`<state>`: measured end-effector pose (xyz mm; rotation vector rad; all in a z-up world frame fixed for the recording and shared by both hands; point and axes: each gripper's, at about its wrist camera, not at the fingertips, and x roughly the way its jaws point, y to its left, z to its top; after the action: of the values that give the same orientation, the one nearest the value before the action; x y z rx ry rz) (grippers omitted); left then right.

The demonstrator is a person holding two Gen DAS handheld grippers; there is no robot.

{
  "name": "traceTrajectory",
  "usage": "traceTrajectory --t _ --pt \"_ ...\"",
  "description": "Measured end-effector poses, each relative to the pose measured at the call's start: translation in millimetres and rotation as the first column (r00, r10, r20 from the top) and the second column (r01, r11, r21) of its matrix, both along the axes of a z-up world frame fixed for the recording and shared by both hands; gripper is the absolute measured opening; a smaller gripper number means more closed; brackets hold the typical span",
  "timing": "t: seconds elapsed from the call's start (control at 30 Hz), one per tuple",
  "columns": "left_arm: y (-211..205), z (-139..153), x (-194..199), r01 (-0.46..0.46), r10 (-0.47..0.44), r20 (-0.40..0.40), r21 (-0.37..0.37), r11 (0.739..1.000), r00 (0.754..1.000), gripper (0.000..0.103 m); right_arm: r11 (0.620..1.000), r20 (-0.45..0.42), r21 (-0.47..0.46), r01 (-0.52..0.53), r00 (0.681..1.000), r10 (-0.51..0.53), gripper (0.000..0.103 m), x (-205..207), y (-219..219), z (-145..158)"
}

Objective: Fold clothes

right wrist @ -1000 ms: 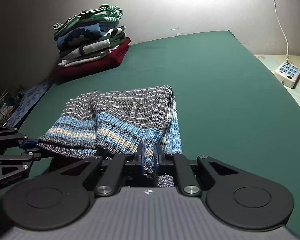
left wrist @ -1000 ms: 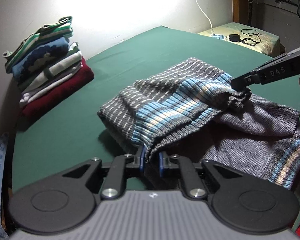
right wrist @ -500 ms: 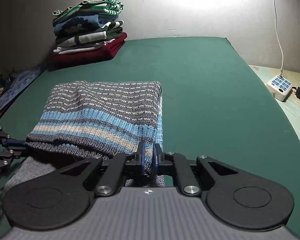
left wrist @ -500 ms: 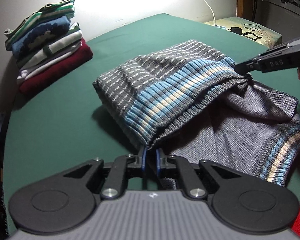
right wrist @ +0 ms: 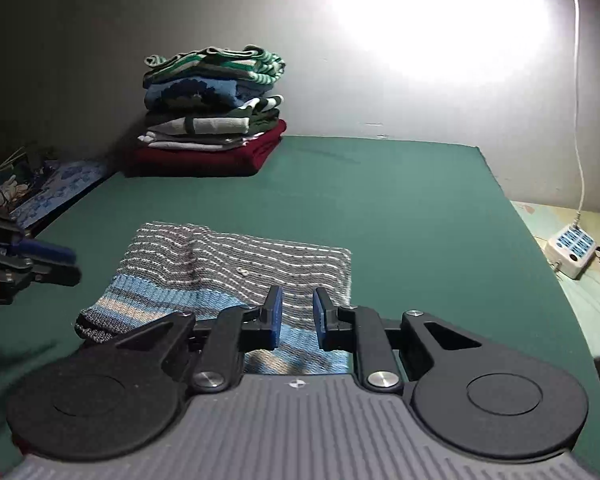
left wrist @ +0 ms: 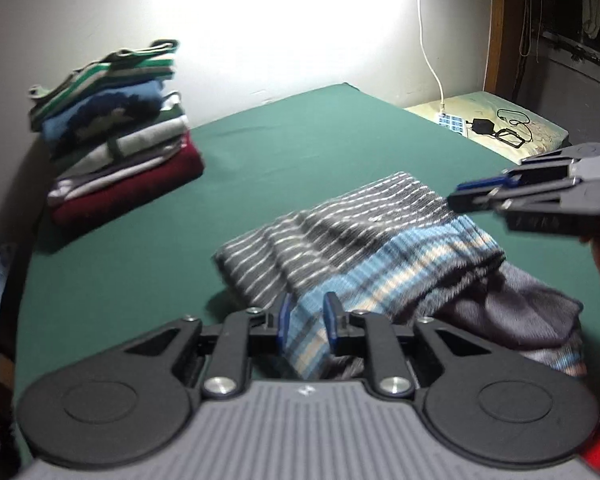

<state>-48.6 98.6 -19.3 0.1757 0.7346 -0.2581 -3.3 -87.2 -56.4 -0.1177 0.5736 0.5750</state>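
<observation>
A grey striped knit sweater with a blue and cream ribbed hem [left wrist: 364,248] lies folded on the green bed sheet [left wrist: 300,152]. My left gripper [left wrist: 305,316] is open just above the hem's near corner, not gripping it. My right gripper [right wrist: 294,316] is open above the hem's other end; it also shows in the left wrist view [left wrist: 460,196] lifted above the sweater. The sweater also shows in the right wrist view [right wrist: 240,264]. The left gripper shows there at the left edge [right wrist: 72,266].
A stack of folded clothes [left wrist: 116,132] sits at the bed's far corner by the wall, also in the right wrist view [right wrist: 212,112]. A power strip [right wrist: 572,248] and a charger with cables lie on a side surface to the right.
Both grippers have opened and let go of the sweater's hem. The sweater's folded half now lies flat on the sheet. Both grippers have lifted slightly.
</observation>
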Motion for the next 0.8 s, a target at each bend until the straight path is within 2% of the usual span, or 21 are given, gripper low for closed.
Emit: traceTrajectory --t 0.1,0.2,0.27,0.37,0.43,0.53,0.77,0.8 --pt "-12 -16 15 0.017 -0.017 -0.027 -0.008 1.0 0.999 0.025 0.998 0.028 -0.046 -0.047 0.998 0.048 0.018 -2 22 -5" --pt "-15 -31 20 0.018 -0.018 -0.067 -0.004 1.0 0.998 0.026 0.994 -0.007 -0.087 -0.071 0.997 0.071 0.018 2 31 -14" --pt "-11 -34 14 0.022 -0.024 -0.08 -0.029 0.999 0.996 0.03 0.993 -0.02 -0.089 -0.075 0.997 0.074 0.018 3 28 -17" --pt "-6 -38 3 0.032 -0.04 -0.109 -0.071 0.997 0.993 0.042 0.996 -0.054 -0.061 -0.065 0.997 0.062 0.022 4 14 -20" --pt "-11 -44 -8 0.055 -0.057 -0.098 -0.025 0.998 0.994 0.05 0.997 -0.075 -0.044 -0.063 0.995 0.059 0.022 4 4 -22" --pt "-17 -51 -20 0.085 -0.082 -0.08 0.029 0.996 0.993 0.057 0.992 -0.059 -0.08 -0.097 0.994 0.093 0.023 -1 -4 -24" --pt "-6 -44 -16 0.117 -0.116 -0.11 0.006 0.993 0.987 0.057 0.988 -0.059 -0.097 -0.12 0.992 0.114 0.024 -4 -6 -24" --pt "-6 -39 -15 0.126 -0.125 -0.117 0.002 0.992 0.985 0.054 0.989 -0.065 -0.092 -0.118 0.992 0.112 0.024 -1 -6 -19"
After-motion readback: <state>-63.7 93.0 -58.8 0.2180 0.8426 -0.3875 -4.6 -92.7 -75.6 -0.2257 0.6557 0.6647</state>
